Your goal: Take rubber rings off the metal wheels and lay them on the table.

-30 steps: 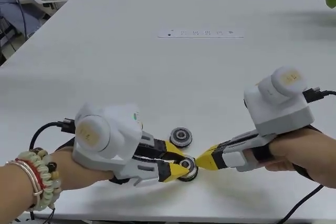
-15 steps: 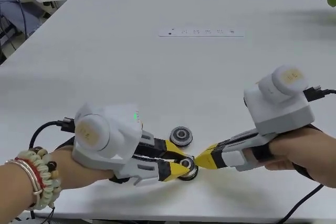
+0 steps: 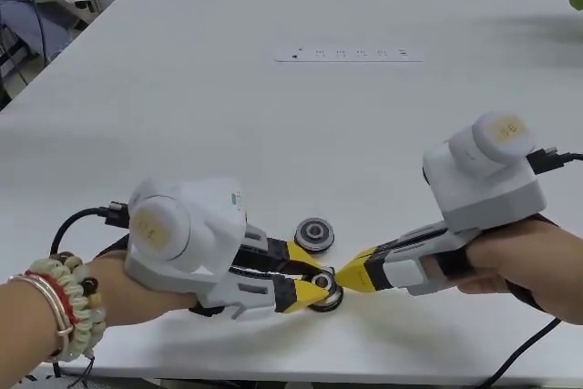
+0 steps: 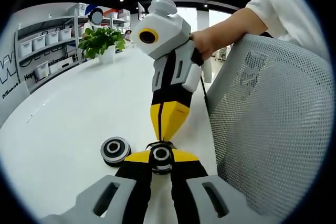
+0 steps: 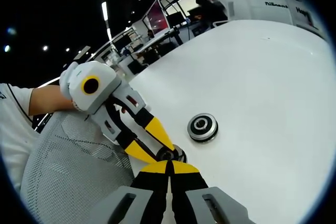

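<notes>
With no ring off yet, the left hand-held gripper (image 3: 317, 278) pinches one metal wheel (image 4: 160, 156) on the counter (image 3: 273, 134), the right hand-held gripper (image 3: 342, 281), jaws pressed together, meets its rim, and the second wheel (image 3: 314, 234) just beside it wears its rubber ring (image 5: 202, 139).

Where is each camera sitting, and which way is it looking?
Head view: on the person's head, facing forward and down at the table, left gripper and right gripper; both forearms show.
Left gripper view: rides the left gripper, looking along its jaws at the held wheel and the right gripper; an arm shows.
Right gripper view: rides the right gripper, facing the left gripper.
Shared: all see the loose wheel.
</notes>
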Motion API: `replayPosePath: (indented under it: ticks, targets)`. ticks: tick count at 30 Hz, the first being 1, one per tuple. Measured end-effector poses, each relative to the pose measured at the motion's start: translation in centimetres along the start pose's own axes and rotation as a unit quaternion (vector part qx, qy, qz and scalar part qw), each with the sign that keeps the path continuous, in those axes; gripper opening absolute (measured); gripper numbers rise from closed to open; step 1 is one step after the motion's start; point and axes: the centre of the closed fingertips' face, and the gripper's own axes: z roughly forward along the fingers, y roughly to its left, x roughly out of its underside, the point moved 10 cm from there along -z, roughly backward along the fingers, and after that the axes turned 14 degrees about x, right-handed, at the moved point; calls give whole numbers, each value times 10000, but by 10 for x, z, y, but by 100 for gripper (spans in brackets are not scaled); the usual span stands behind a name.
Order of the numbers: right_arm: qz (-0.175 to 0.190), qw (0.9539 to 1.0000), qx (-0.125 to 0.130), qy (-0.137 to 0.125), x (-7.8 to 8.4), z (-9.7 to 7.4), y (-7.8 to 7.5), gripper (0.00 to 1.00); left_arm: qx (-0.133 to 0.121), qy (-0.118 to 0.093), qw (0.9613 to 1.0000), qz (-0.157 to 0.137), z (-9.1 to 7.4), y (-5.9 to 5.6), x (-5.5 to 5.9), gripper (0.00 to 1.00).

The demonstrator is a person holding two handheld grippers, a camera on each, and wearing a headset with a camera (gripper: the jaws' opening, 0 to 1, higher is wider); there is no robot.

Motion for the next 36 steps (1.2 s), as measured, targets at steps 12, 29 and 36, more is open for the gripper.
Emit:
replayPosePath:
  ticks: [12, 29, 36]
  targets:
    - [-41, 10000, -17, -19, 0, 0, 2, 0, -21, -30, 10000, -30, 0, 0, 1, 8]
    - [-173, 9995, -195, -153, -7, 0, 12, 0, -21, -61, 10000, -27, 1, 0, 1, 8]
    - [-131, 9999, -13, -5, -4, 1, 8, 0, -37, -65, 9999, -67, 1, 0, 1, 8]
